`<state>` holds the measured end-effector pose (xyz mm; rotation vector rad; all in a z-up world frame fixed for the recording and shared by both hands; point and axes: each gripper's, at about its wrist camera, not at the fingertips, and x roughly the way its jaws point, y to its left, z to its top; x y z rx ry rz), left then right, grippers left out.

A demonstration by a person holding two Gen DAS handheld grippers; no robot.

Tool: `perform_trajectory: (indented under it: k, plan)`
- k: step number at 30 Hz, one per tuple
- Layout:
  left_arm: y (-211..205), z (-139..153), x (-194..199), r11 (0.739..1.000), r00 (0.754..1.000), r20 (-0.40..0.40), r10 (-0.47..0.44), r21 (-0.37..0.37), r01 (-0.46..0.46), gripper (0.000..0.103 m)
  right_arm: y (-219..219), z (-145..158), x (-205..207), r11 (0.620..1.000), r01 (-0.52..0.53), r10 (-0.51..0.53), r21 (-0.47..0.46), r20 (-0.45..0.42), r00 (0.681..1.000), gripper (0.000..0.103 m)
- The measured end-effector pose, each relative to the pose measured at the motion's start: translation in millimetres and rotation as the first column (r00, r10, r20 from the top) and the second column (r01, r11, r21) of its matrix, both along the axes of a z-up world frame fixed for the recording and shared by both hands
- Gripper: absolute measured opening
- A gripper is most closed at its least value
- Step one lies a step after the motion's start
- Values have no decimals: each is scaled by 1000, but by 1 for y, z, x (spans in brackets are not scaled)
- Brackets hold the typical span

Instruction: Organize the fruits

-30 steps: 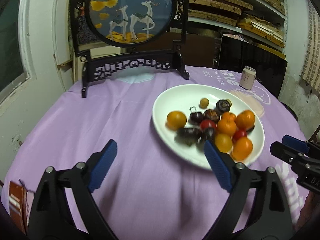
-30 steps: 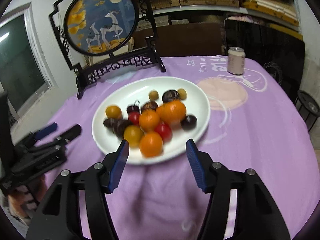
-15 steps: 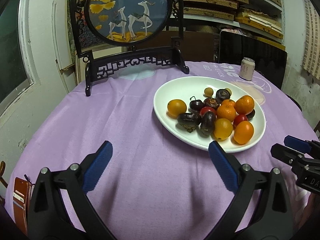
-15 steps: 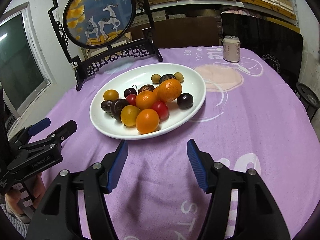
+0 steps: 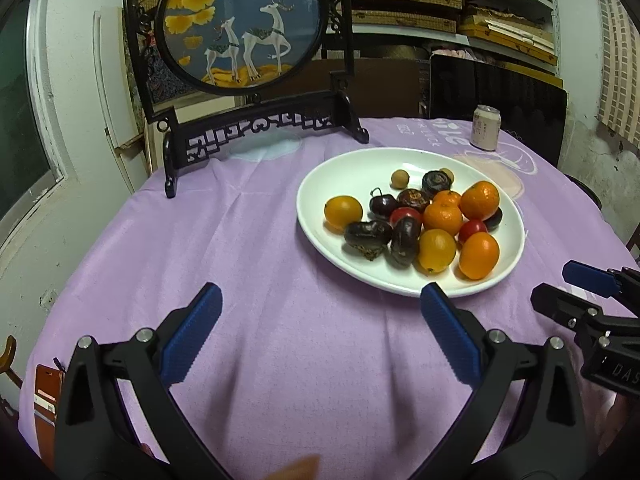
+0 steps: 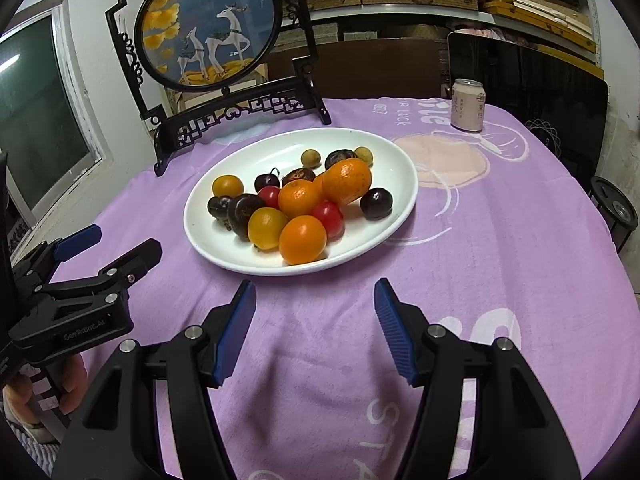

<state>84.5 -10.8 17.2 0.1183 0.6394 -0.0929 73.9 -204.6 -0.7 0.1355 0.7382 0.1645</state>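
A round table (image 5: 248,240) under a lilac cloth carries everything here. At its far left edge stands a black carved stand with a round deer picture (image 5: 244,24), upright. Nearer the front left edge the left gripper (image 5: 320,312) hangs over bare cloth, its blue-padded jaws spread as wide as they go and nothing between them; they have just been opening.

Toward the middle of the table, a little right of the picture stand, sits a white oval plate (image 6: 224,248). The fruits (image 6: 296,200) are heaped on it: oranges (image 6: 346,180) and yellow-orange ones in the centre, red cherry tomatoes (image 6: 329,218) tucked among them, dark plums or cherries (image 6: 376,202) round the sides, and two small tan balls (image 6: 311,158) at the far rim.

Just in front of the plate's near rim the right gripper (image 6: 314,312) hovers over the cloth, jaws about half apart and empty, having just opened a little.

At the far right edge stands a pale drink can (image 6: 467,105), upright, well apart from the plate.
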Motion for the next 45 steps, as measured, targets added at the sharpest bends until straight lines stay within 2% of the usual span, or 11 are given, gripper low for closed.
perform_trajectory:
  k: [2, 7, 17, 45]
  plan:
    - [0, 0, 0, 1000, 1000, -2, -1, 0, 1, 101, 2, 2, -2, 1000, 0, 0, -13, 6, 1000, 81]
    - [0, 1, -2, 1000, 1000, -2, -11, -12, 11, 101, 3, 9, -10, 999, 15, -13, -36, 49, 999, 81]
    - [-2, 1, -3, 998, 998, -30, -47, -45, 46, 101, 2, 4, -7, 1000, 12, -11, -27, 21, 1000, 81]
    - [-3, 4, -6, 999, 999, -8, -38, -30, 37, 101, 3, 0, -4, 999, 7, -7, -31, -4, 1000, 81]
